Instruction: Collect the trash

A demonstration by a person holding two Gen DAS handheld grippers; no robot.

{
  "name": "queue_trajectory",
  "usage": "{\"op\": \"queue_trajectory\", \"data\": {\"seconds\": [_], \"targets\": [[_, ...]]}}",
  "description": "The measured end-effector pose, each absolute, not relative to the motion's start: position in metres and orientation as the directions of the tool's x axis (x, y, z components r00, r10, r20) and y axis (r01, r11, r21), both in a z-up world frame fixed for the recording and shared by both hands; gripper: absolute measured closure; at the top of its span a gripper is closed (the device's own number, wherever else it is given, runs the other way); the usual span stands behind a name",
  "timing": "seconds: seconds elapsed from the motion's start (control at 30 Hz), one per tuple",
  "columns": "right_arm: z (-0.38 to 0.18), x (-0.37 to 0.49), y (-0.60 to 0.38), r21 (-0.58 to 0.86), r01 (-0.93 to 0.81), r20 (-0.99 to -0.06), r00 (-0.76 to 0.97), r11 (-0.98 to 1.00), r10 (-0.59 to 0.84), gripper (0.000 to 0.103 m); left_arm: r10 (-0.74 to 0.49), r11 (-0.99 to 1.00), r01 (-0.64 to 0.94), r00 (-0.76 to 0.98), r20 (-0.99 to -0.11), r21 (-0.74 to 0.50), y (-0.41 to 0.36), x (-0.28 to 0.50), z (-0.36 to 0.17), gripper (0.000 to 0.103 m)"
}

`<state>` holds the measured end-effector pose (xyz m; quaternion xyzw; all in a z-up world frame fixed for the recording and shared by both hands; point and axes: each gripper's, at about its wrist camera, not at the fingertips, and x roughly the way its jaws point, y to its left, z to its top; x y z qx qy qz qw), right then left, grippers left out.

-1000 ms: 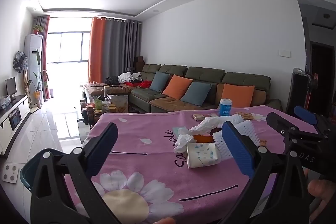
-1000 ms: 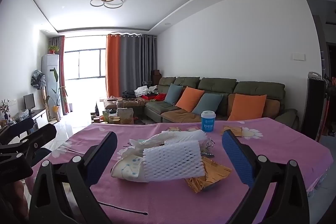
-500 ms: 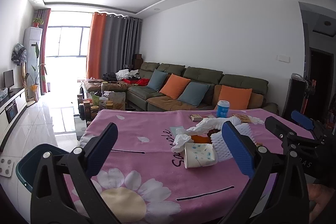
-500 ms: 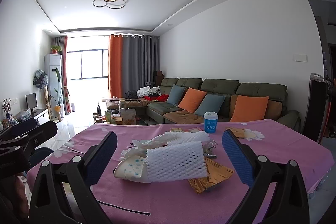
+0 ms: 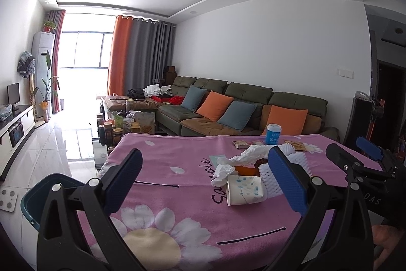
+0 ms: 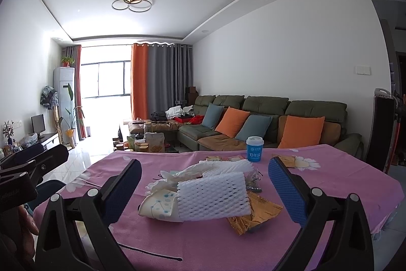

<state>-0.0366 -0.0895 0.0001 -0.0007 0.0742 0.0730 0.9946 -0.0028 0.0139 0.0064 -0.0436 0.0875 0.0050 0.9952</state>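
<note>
Pink flowered tablecloth (image 5: 177, 200) carries a trash pile around a tipped paper cup (image 5: 244, 190): crumpled tissue (image 5: 223, 170) behind the cup, white foam netting (image 6: 212, 196) touching it (gold wrapper (image 6: 256, 213) beside). Left gripper (image 5: 205, 179) and right gripper (image 6: 205, 188) both gape wide, holding nothing. Teal bin (image 5: 41, 191) stands off the cup's left.

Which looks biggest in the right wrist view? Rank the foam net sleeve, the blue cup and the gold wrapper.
1. Foam net sleeve, nearest the camera, which enlarges it.
2. Gold wrapper, partly hidden under the sleeve.
3. Blue cup, farthest away, so its true rank is unsure.
</note>
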Motion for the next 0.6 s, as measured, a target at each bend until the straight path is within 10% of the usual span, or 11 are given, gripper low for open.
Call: {"op": "queue_trajectory", "data": {"seconds": [0.6], "targets": [[0.0018, -0.0393, -0.0889, 0.013, -0.145, -0.143, 0.979, 0.989, 0.145, 0.007, 0.01, 0.996, -0.028, 0.979, -0.202, -0.089, 0.0164, 0.0037, 0.0018, 0.006]]}}
